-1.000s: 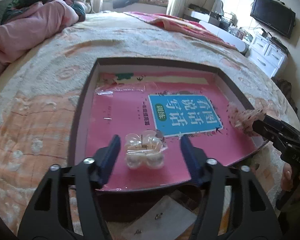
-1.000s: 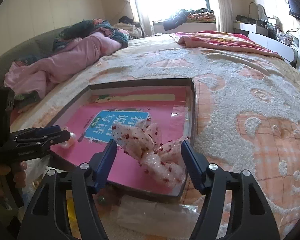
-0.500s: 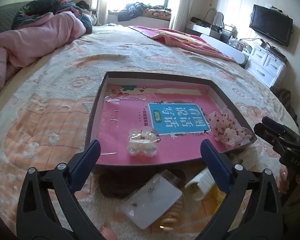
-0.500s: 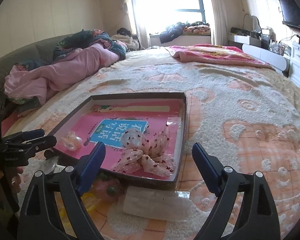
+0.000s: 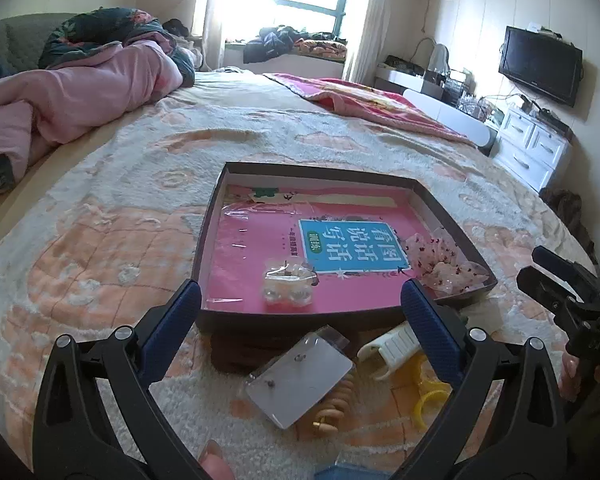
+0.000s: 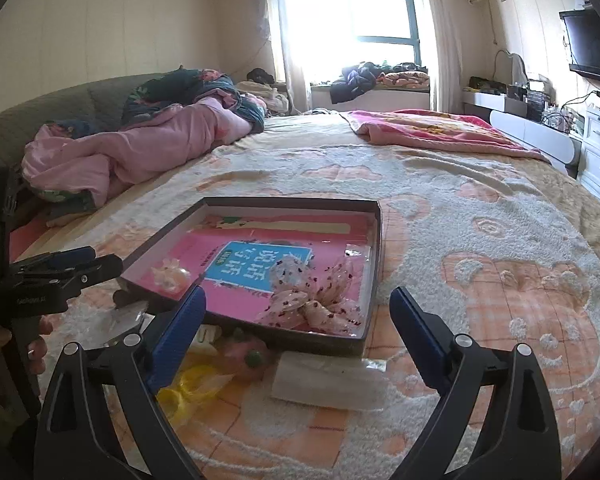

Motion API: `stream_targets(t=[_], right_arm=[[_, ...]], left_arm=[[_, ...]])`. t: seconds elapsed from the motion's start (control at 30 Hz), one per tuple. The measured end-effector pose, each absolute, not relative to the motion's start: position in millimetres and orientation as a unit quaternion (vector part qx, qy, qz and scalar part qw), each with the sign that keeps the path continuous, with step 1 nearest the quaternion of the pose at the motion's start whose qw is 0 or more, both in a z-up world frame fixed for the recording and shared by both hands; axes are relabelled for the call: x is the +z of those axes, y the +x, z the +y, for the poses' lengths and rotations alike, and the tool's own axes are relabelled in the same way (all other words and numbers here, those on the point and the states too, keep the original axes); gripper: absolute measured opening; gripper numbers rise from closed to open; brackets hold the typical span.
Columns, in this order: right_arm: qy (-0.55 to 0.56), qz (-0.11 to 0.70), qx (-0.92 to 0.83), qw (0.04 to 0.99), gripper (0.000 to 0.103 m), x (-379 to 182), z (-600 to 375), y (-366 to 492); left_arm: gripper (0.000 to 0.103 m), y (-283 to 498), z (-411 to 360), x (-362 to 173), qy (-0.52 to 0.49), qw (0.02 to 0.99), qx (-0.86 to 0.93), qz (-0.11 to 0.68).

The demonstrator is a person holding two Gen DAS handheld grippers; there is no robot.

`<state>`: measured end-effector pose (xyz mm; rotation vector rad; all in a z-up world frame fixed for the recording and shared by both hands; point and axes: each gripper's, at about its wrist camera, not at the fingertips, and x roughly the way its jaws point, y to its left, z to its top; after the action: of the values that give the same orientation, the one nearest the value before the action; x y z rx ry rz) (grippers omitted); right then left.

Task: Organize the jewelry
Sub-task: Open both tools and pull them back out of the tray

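Observation:
A dark shallow box lid [image 5: 216, 216] [image 6: 373, 280] lies on the bed with a pink booklet [image 5: 260, 240] inside. A clear bead hair piece [image 5: 287, 287] [image 6: 171, 276] lies near its front edge. A sheer bow with red specks [image 5: 443, 260] [image 6: 311, 292] lies in its right front corner. My left gripper [image 5: 300, 304] is open and empty, held back in front of the box. My right gripper [image 6: 298, 312] is open and empty, also held back from the box. Loose pieces lie in front of the box: an earring card [image 5: 300, 376], a bead bracelet [image 5: 335, 408], a white clip [image 5: 391, 348], a yellow ring [image 5: 431, 404].
The bed has a fuzzy peach and cream blanket [image 6: 479, 280]. A clear flat packet [image 6: 323, 380] lies in front of the box. A pink duvet [image 5: 80, 96] is heaped at far left. A TV [image 5: 539, 66] and white drawers [image 5: 531, 152] stand to the right.
Both grippers opened wide and drew back from the box. The bead hair piece and the bow were let go and now lie in the box.

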<state>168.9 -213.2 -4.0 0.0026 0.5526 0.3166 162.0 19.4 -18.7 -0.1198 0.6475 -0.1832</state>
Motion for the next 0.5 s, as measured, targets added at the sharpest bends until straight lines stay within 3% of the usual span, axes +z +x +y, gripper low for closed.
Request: stream_targets(t=[0.5], right_arm=[[-0.015,0.281,0.186,0.941,0.091,-8,-193,142]], left_arm=[[0.092,137,35,-24,-0.058,0.943,-0.073,0.32]])
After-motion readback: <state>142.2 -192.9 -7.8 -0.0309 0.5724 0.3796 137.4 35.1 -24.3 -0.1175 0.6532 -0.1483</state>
